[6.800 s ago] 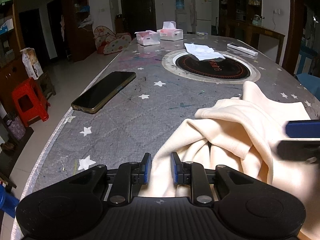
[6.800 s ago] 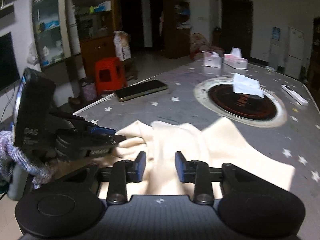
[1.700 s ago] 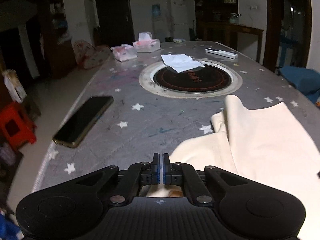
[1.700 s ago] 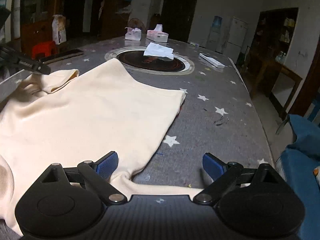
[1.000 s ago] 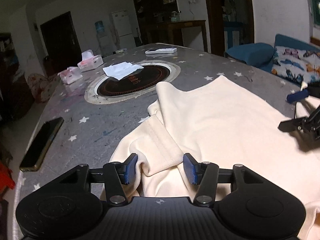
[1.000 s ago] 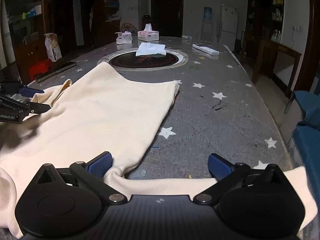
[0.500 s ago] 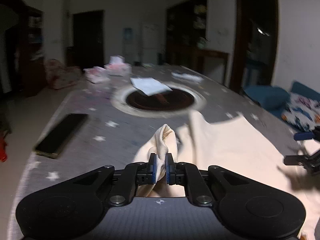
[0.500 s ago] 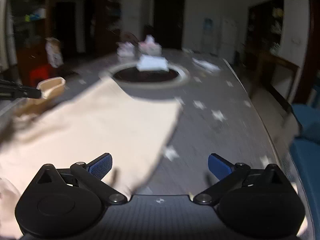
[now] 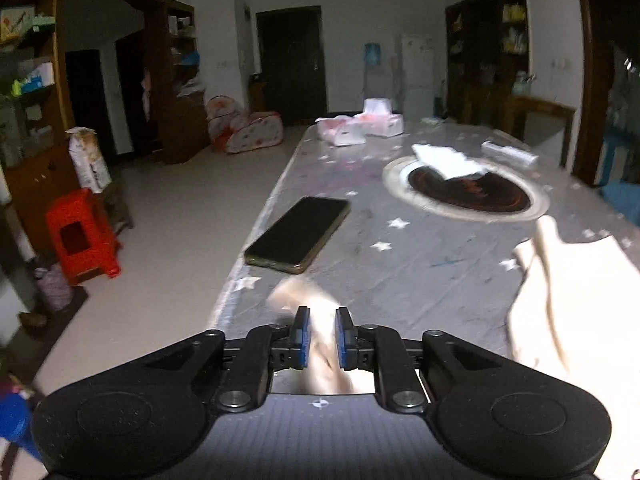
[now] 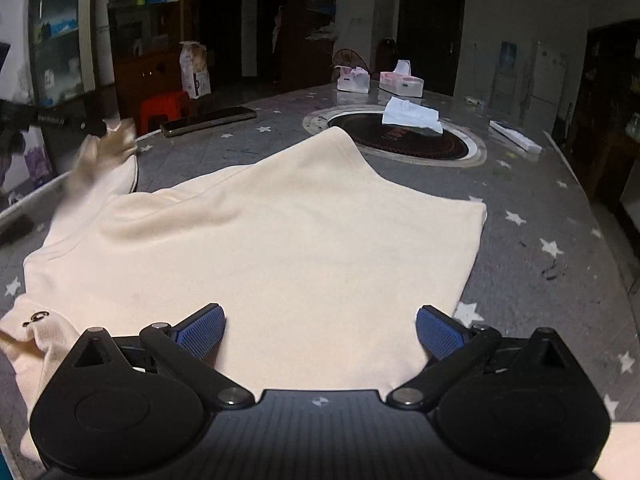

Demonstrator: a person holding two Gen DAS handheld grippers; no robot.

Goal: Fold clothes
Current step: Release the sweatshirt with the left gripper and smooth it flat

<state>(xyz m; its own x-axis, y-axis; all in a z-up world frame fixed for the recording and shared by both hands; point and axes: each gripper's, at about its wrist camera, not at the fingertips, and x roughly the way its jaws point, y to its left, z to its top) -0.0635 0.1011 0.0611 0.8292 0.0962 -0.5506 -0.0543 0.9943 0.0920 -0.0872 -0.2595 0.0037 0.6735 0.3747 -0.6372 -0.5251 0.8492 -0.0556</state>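
Note:
A cream sweatshirt (image 10: 280, 240) lies spread on the grey star-patterned table (image 10: 540, 220), and its edge also shows at the right of the left wrist view (image 9: 568, 292). My left gripper (image 9: 322, 336) is shut on a blurred sleeve (image 9: 308, 300) near the table's left edge. In the right wrist view that sleeve end (image 10: 112, 140) hangs lifted at the left gripper's tip (image 10: 98, 127). My right gripper (image 10: 320, 330) is wide open just above the garment's near part, with nothing between its pads (image 10: 202, 328).
A black phone (image 9: 298, 234) lies by the left table edge. A round dark inset (image 9: 468, 192) holds a white tissue (image 9: 448, 158). Tissue boxes (image 9: 380, 122) and a remote (image 9: 508, 152) sit farther back. A red stool (image 9: 82, 236) stands on the floor.
My left gripper has swung left toward the table edge, drawing the sleeve out from the body. The right gripper stays open and now looks down over the flat garment.

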